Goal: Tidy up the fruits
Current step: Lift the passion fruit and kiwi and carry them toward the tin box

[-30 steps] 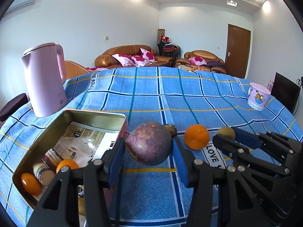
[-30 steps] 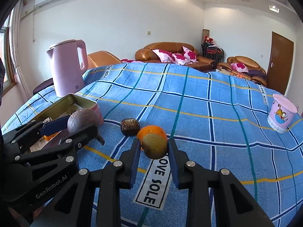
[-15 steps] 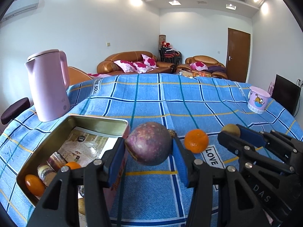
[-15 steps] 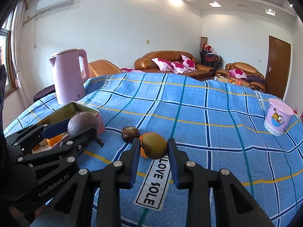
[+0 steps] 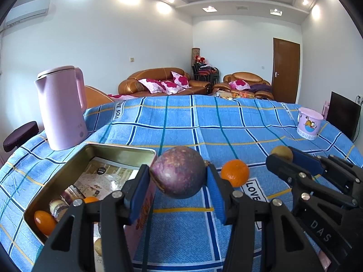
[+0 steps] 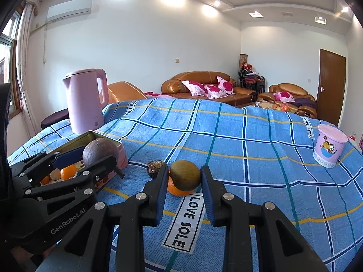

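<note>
The green-brown fruit (image 6: 185,175) hides most of the orange (image 6: 178,189).

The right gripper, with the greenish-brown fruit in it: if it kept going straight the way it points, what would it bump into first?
Probably the orange on the blue checked cloth, just behind and below the greenish-brown fruit in the right gripper; depth is uncertain.

I count two grippers (image 5: 178,176) (image 6: 184,176), two purple fruits (image 5: 178,172) (image 6: 156,168), one greenish fruit (image 6: 185,175), three oranges (image 5: 234,172) (image 5: 44,222) (image 5: 90,200), one tin (image 5: 120,150), one kettle (image 5: 61,106), one cup (image 5: 309,123).
</note>
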{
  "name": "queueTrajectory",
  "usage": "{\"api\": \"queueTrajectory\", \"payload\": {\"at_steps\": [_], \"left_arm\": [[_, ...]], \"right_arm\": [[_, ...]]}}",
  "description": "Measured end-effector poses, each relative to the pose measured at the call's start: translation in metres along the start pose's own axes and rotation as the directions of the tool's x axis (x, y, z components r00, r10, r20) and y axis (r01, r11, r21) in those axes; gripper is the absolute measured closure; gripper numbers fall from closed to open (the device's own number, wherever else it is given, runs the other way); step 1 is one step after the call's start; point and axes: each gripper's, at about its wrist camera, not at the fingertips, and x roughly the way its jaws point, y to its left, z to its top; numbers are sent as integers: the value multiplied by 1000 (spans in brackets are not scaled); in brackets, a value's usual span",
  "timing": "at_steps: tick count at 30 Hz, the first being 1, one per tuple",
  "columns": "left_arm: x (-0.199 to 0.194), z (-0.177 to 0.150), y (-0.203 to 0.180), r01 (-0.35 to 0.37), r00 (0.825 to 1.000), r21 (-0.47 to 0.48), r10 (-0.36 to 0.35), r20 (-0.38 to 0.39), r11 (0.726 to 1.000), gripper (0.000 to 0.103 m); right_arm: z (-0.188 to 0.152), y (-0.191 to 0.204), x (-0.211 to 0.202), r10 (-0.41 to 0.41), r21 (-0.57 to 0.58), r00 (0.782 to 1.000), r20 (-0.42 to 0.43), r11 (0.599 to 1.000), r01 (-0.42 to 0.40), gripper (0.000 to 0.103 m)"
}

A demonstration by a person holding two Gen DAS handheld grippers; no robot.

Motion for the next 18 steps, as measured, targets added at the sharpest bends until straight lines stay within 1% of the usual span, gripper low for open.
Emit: {"api": "queueTrajectory", "payload": {"at_steps": [7,18], "left_arm": [[-5,-1,-1,-8,1000,4,8,25,1000,51],[-11,-1,-2,-15,998,7,15,55,1000,51]], "right_arm": [[0,0,-7,2,1,999,39,1000,-2,72],[-2,0,-15,7,-1,997,73,1000,-7,72]]}}
